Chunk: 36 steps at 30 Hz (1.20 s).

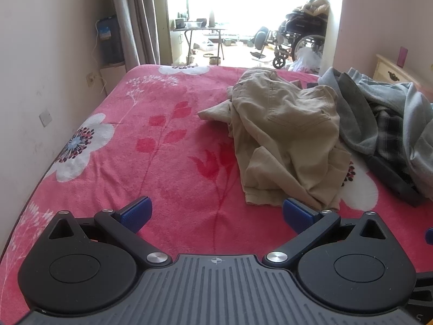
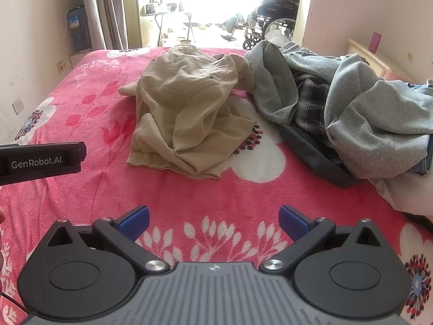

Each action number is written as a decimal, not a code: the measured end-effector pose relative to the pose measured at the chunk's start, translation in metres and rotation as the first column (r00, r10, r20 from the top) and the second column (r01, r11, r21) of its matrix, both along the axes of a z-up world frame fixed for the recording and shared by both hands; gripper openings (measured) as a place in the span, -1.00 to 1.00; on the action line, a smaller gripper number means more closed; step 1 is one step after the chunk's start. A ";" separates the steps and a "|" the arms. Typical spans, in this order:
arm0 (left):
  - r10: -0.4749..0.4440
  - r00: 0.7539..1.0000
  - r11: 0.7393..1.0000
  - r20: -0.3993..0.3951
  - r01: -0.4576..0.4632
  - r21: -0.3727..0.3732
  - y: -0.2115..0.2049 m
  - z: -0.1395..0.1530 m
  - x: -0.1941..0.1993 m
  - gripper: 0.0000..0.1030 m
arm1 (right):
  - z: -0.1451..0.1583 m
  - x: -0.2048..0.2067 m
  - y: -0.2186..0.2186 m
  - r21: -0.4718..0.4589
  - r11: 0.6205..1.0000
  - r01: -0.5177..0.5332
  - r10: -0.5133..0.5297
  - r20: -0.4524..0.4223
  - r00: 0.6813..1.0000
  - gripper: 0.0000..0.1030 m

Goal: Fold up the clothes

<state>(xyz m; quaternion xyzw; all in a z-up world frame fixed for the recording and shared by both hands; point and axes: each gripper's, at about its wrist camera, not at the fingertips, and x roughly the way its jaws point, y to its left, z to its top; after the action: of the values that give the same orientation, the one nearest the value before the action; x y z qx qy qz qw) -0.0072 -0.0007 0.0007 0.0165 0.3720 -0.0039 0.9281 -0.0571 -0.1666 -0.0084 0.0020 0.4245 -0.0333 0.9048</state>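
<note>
— Where are the clothes?

— The tan trousers (image 1: pixel 286 140) lie crumpled in a heap near the middle of the bed (image 1: pixel 162 162), hem end toward me, a back pocket facing up. In my right view they sit straight ahead (image 2: pixel 189 116). Just beside them, toward the bed's right edge, is a second pile: a grey hooded sweatshirt (image 2: pixel 365 113) bunched over a dark plaid shirt (image 2: pixel 311 100), with a strip of dark fabric (image 2: pixel 316 157) poking out at the near side. The grey hood touches the trousers at the far end.

— And your jaws?

— My left gripper (image 1: pixel 216 212) is spread wide, blue pads (image 1: pixel 135 212) far apart, gripping nothing; it hangs over the near part of the pink floral blanket, its right pad just short of the trouser hem. My right gripper (image 2: pixel 213 219) is equally wide and empty, above the blanket's near edge, well short of both piles. The left tool's black body (image 2: pixel 40 161) shows at the left of my right view.

— What lies beyond the bed?

— A doorway at the far edge opens onto a bright room with a folding table (image 1: pixel 203 38) and a wheelchair (image 1: pixel 303 38). A curtain (image 1: pixel 135 19) hangs at the far left corner; a pale dresser (image 2: pixel 373 59) stands past the right edge.
</note>
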 end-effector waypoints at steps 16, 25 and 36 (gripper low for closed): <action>-0.001 1.000 1.000 -0.005 0.001 0.006 0.000 0.000 0.000 1.00 | -0.001 0.000 -0.001 -0.001 1.000 0.002 -0.002 -0.004 1.000 1.00; -0.007 1.000 1.000 0.005 0.007 0.010 0.000 -0.003 0.002 1.00 | -0.003 0.000 -0.001 -0.012 1.000 0.002 -0.002 0.001 1.000 1.00; -0.029 1.000 1.000 -0.007 0.029 0.012 -0.007 -0.016 0.012 1.00 | -0.016 0.009 -0.007 -0.009 1.000 0.010 -0.010 -0.023 1.000 1.00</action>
<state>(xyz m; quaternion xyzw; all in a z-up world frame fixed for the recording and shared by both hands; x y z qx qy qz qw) 0.0044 -0.0078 -0.0153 0.0274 0.3747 -0.0153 0.9266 -0.0482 -0.1741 -0.0248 -0.0002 0.4347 -0.0396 0.8997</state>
